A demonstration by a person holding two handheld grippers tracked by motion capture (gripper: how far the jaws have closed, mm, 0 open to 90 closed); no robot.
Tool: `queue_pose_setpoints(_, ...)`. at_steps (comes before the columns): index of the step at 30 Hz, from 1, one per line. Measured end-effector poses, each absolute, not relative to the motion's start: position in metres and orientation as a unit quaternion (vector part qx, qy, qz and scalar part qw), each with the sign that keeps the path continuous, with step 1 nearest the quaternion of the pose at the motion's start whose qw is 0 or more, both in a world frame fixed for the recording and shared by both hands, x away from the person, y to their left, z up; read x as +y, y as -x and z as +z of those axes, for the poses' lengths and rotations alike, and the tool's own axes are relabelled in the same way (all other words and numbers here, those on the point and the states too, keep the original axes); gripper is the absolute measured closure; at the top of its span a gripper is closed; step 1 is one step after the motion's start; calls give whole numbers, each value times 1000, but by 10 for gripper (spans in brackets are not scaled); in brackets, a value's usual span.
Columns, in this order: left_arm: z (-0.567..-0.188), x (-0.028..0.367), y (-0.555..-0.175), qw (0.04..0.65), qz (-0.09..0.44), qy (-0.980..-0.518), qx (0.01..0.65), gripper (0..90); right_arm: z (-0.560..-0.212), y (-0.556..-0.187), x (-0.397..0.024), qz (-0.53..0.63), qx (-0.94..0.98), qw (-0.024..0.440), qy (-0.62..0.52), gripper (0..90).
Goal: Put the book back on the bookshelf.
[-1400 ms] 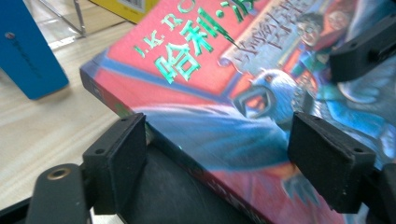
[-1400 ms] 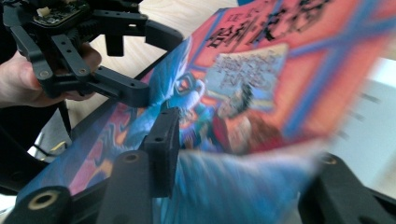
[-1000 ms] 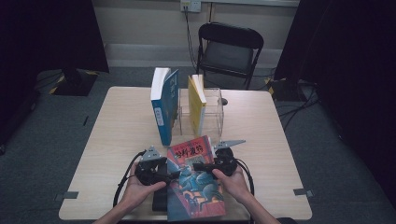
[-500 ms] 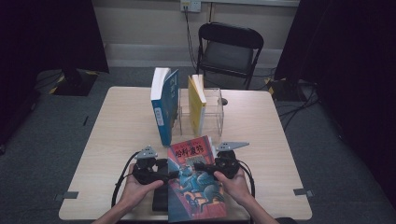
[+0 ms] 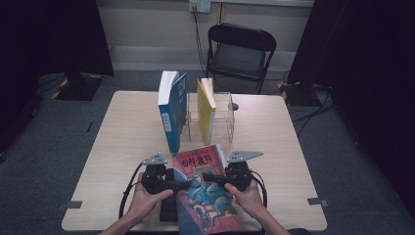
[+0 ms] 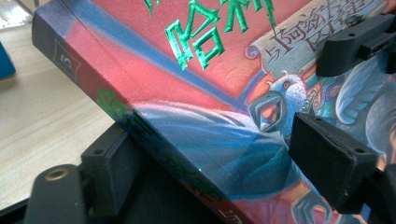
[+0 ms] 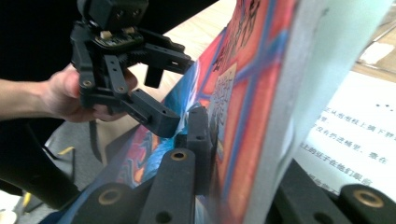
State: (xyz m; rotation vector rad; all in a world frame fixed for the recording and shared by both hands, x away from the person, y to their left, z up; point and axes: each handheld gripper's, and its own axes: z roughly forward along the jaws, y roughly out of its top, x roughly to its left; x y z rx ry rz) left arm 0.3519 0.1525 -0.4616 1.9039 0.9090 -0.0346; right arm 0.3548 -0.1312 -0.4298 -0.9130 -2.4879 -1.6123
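A pale wooden table (image 5: 127, 147) stands on a grey carpet, with a black folding chair (image 5: 240, 49) at its far side. Towards the far middle of the table a clear rack (image 5: 226, 117) holds a yellow book (image 5: 206, 111) upright, and a blue book (image 5: 172, 110) stands upright just left of the rack.

At the near edge, a red and blue book (image 5: 205, 193) with green lettering on its cover lies between the person's two hands, its near end reaching past the table edge. In the left gripper view the book (image 6: 196, 93) is tilted, with its dark spine towards the left and its cover facing up. A flat black thing (image 5: 168, 208) lies on the table under its left side; I cannot tell what it is.

The left hand (image 5: 142, 198) holds the left gripper (image 5: 182, 184) at the book's left edge. Its jaws stand apart around the spine, one black jaw on the cover and the other below the book; they are clamped on the book. From the right gripper view the same gripper (image 7: 166, 95) bites the book's far edge.

The right hand (image 5: 249, 198) holds the right gripper (image 5: 208, 177) at the book's right edge. In its own view the book's (image 7: 252, 93) cover and pale page block sit between the two black jaws, which have just been closing and now pinch it.
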Motion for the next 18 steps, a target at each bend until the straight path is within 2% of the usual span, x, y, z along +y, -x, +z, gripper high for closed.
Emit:
queue_pose_setpoints(3,-461,153,-351,492,-17,-783,380,210,-428,-353,-129,-507,-809,11,297,814)
queue_pose_setpoints(7,-458,157,-353,503,-28,-774,384,294,-427,-354,-130,-494,-814,7,306,818)
queue_pose_setpoints(9,-455,155,-352,503,-22,-776,380,306,-427,-355,-132,-493,-813,9,310,816)
queue_pose_setpoints(12,-450,149,-349,513,-39,-779,358,426,-429,-355,-132,-485,-816,10,313,802)
queue_pose_setpoints(14,-449,145,-347,511,-40,-783,353,431,-428,-355,-130,-488,-816,17,311,800)
queue_pose_setpoints(18,-445,145,-348,519,-42,-778,351,476,-419,-351,-126,-475,-826,-2,304,795)
